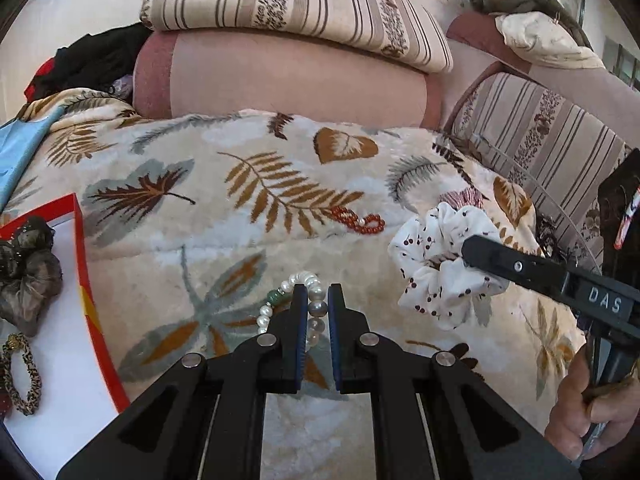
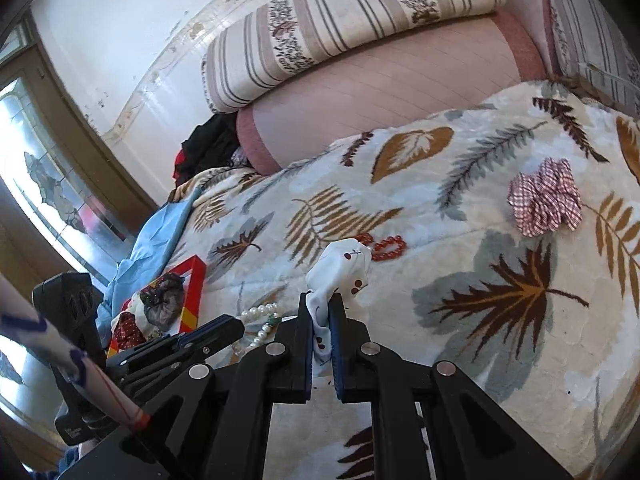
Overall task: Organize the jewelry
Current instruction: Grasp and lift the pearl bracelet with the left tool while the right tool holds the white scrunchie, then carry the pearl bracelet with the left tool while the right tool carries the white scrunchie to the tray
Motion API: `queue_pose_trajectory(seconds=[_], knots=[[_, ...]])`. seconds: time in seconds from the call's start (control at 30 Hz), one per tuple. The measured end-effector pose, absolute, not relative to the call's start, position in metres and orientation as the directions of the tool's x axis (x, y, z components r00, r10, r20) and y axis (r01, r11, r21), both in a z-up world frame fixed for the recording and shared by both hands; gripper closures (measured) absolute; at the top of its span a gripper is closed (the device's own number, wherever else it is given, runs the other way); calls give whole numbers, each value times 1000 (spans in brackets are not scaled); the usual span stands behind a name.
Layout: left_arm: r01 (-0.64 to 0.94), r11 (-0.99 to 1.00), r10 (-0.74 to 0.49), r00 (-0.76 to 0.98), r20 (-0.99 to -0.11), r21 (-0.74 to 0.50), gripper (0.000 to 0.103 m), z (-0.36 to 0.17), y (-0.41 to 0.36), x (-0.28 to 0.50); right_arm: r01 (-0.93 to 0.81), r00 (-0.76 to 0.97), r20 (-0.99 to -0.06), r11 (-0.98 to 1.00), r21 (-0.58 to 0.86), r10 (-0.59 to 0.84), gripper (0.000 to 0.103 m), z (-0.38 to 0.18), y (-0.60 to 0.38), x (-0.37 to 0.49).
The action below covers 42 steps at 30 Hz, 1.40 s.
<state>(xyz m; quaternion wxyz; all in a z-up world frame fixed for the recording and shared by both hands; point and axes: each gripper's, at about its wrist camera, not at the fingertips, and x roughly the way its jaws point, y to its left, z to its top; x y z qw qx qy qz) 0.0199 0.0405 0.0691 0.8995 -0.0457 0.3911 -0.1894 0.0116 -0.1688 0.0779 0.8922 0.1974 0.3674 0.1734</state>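
A pearl bracelet with a few green beads is pinched between the blue pads of my left gripper, which is shut on it just above the leaf-patterned blanket. In the right wrist view the same pearl bracelet hangs at the tip of the left gripper. My right gripper is shut on a white cherry-print scrunchie. From the left wrist view, that white scrunchie droops from the right gripper. A red bead bracelet lies loose on the blanket.
A white box with a red rim sits at the left, holding a dark scrunchie and a leopard-print hair tie. A red-checked scrunchie lies at the right. Striped cushions and a pink bolster line the back.
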Motion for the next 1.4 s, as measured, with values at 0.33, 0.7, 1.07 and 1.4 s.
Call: queue_pose_trajectory(seconds=[0.33,0.7,1.07,1.4], knots=[[302,934,-349,662,-663,-190,93,78,42,15,-205,669,-580,866,456,464,94,79,-156,9],[293,950,-291,711,-640,-107,93,85,39,9,-210,667,-583,867,451,464,94,77,-155,8],[294,955,-252,751,-610,-33,93,91,33,1,-225,668,-580,869,440,466,94,77,-148,7],[296,955,-240,759,-605,-7,93,92,30,-1,-239,664,-583,871,429,469,94,75,-144,7]])
